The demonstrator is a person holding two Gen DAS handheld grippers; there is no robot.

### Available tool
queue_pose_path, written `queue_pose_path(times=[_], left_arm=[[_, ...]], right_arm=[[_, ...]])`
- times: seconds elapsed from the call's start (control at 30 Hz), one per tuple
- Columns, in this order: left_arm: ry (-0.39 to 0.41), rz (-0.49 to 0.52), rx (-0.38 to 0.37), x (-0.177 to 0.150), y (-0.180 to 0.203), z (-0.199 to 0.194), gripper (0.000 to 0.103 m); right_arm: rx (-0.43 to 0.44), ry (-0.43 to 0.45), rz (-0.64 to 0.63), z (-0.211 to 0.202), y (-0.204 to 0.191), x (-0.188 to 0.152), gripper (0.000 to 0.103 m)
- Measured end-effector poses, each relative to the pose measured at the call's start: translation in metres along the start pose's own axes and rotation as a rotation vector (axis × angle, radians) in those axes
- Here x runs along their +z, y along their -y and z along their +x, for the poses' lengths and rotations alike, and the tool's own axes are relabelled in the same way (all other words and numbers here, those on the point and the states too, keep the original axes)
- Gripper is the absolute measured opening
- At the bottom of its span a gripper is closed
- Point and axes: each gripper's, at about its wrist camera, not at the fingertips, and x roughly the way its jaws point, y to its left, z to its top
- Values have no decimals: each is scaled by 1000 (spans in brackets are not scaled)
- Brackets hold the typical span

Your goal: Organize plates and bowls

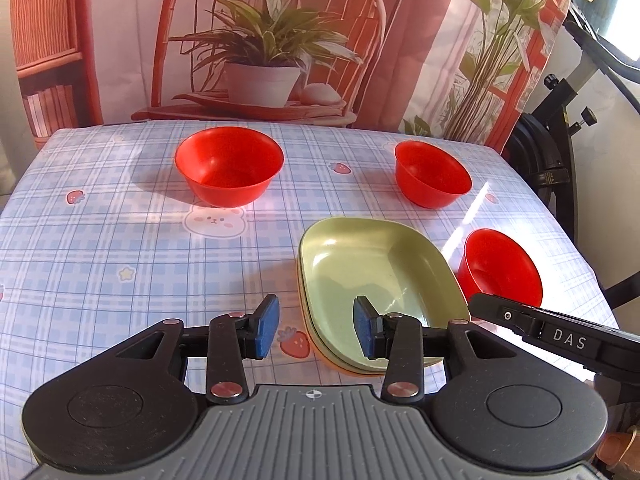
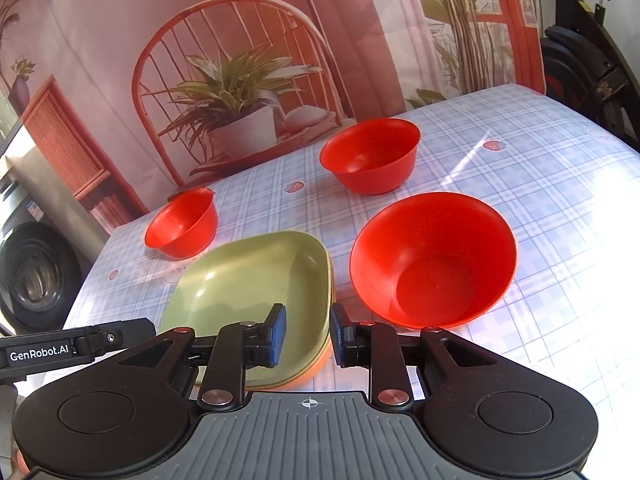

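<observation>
Plates (image 1: 372,276), green stacked on orange, lie on the checked worktop (image 1: 120,248). Left gripper (image 1: 316,322) jaws are released, straddling the stack's near-left edge. Right gripper (image 2: 308,330) jaws, also released, straddle its right rim. Three red bowls (image 2: 432,260) stand beyond.

Both wrist cameras looked forward, low and close over their fingers, sharing the green plate stack (image 1: 380,276) (image 2: 256,280) and red bowls beyond the fingertips.
</observation>
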Motion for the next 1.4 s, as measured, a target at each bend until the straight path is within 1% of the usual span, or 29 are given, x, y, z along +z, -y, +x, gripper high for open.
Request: queue_pose_path(times=[0.1,0.17,0.23,0.3,0.33,0.47,0.53,0.6,0.67,0.73,0.83,0.9,1.0,1.03,1.17,1.23,1.27,1.3,1.33,1.4], left_arm=[[49,5,6,14,-16,-12,43],[68,25,16,24,-29,-16,43],[81,44,42,34,-41,-18,44],[103,53,73,46,-53,-20,43],[115,55,82,50,-59,-20,43],[152,75,119,77,-77,-9,43],[162,75,109,86,-84,2,43],[166,54,91,95,-92,18,44],[151,31,89,102,-98,39,44],[121,8,86,105,-102,57,44],[84,-38,67,106,-110,82,43],[67,-56,66,104,-114,95,43],[47,-83,55,102,-121,108,43],[42,-94,50,100,-123,112,43],[31,-129,29,95,-129,125,42],[31,-134,20,92,-130,126,41],[33,-132,15,90,-130,126,39],[31,-129,10,89,-130,126,31],[26,-125,-4,88,-130,127,22],[26,-128,-30,86,-131,124,18]], right_arm=[[45,11,-21,-2,-12,12,31],[81,16,-48,-1,-24,22,36],[108,21,-75,2,-37,33,45],[127,17,-91,7,-50,45,47],[138,11,-98,12,-58,53,51],[151,-23,-99,35,-83,76,52],[134,-29,-118,51,-96,84,52],[108,-49,-127,72,-106,90,52],[91,-89,-94,94,-109,95,52],[63,-127,-68,116,-115,98,47],[25,-153,-68,142,-123,101,45],[11,-167,-36,159,-126,104,44],[-19,-193,16,180,-125,107,38],[-27,-198,21,184,-125,108,36],[-59,-212,24,199,-127,106,33],[-65,-222,24,203,-127,103,28],[-70,-228,17,206,-128,101,27],[-75,-233,7,208,-129,99,21],[-83,-239,-6,209,-131,97,13],[-78,-242,-27,209,-133,95,9]])
